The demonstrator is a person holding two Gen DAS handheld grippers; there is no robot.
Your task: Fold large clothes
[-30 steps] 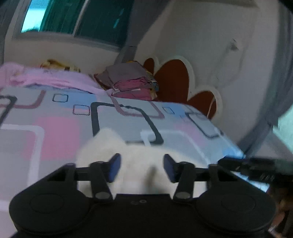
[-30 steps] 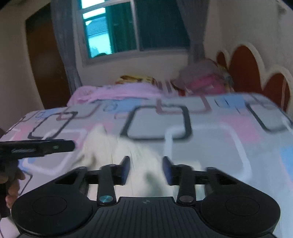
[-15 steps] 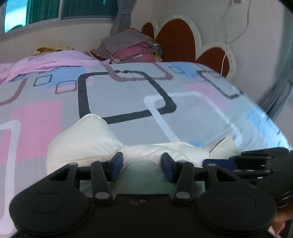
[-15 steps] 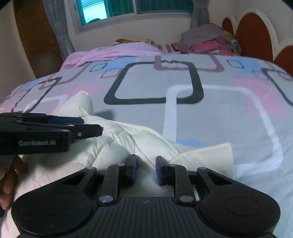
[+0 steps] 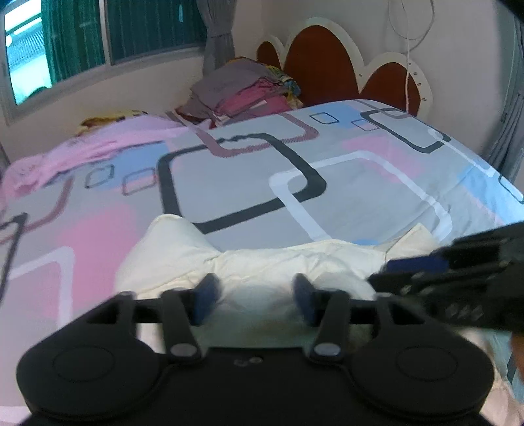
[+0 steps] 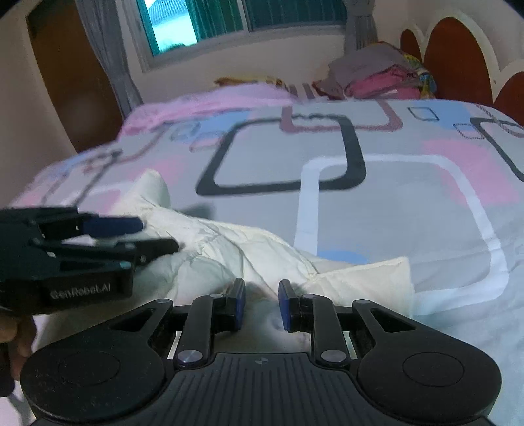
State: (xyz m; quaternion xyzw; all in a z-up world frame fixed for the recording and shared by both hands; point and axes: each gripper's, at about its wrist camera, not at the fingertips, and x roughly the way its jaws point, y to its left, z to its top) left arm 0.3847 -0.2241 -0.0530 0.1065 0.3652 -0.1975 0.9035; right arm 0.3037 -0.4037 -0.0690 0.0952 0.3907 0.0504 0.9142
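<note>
**One cream garment, two grippers at its near edge**

One cream garment, of soft, crumpled, quilted-looking fabric, lies bunched along the near edge of a bed. Its shape is uneven: a rounded lobe rises at the left end, a creased ridge runs across the middle, and a flat squared flap lies at the right end.

Two black handheld grippers with blue pads work at it. The left gripper sits low over the garment's middle; its jaws are opening, with cream fabric lying between the blurred pads, which stand clear of it. The right gripper is over the garment's right part, just left of the flat flap; its jaws are close together, pinching a small fold of the cream cloth. In the right wrist view the left gripper reaches in from the left edge, over the garment's left half, with part of a hand visible beneath it.

Under the garment spreads one smooth bedsheet, grey with pink and blue patches and rounded square outlines in black, white and maroon. Farther back lie one rumpled pink cloth and one stack of folded clothes in grey and magenta, beside a scalloped brown headboard with a white border. One window with green curtains is in the far wall.
</note>
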